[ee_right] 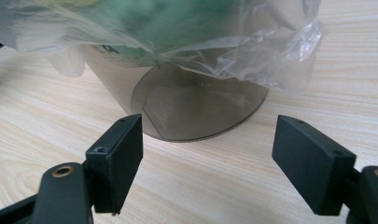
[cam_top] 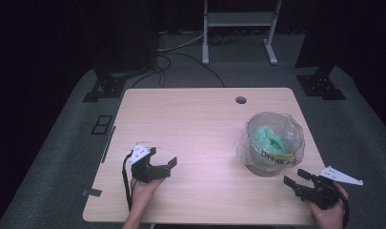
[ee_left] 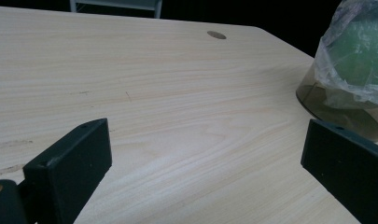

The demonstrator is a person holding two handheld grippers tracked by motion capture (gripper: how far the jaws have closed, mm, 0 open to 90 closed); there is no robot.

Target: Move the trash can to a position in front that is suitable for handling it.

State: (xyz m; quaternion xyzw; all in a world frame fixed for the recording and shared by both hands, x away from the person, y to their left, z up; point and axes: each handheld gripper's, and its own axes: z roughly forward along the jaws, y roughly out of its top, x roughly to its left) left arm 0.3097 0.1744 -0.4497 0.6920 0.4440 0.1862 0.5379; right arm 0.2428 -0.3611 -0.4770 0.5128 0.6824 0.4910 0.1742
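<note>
A translucent round bin (cam_top: 271, 143) lined with a clear plastic bag stands on the right of the wooden table (cam_top: 190, 124); green crumpled material lies inside it. My left gripper (cam_top: 163, 158) hovers open over the table's left front, jaws wide apart, pointing toward the bin (ee_left: 350, 74). My right gripper (cam_top: 297, 177) is open just in front of the bin's base, close to it but apart. In the right gripper view the bin's smoky base (ee_right: 200, 102) and the bag's loose folds (ee_right: 252, 42) sit right beyond the spread jaws.
A round cable hole (cam_top: 240, 100) is near the table's far edge. Beyond the table are a white stand's legs (cam_top: 238, 28), a dark stand with cables (cam_top: 119, 62) and another dark base (cam_top: 321, 81) on grey floor.
</note>
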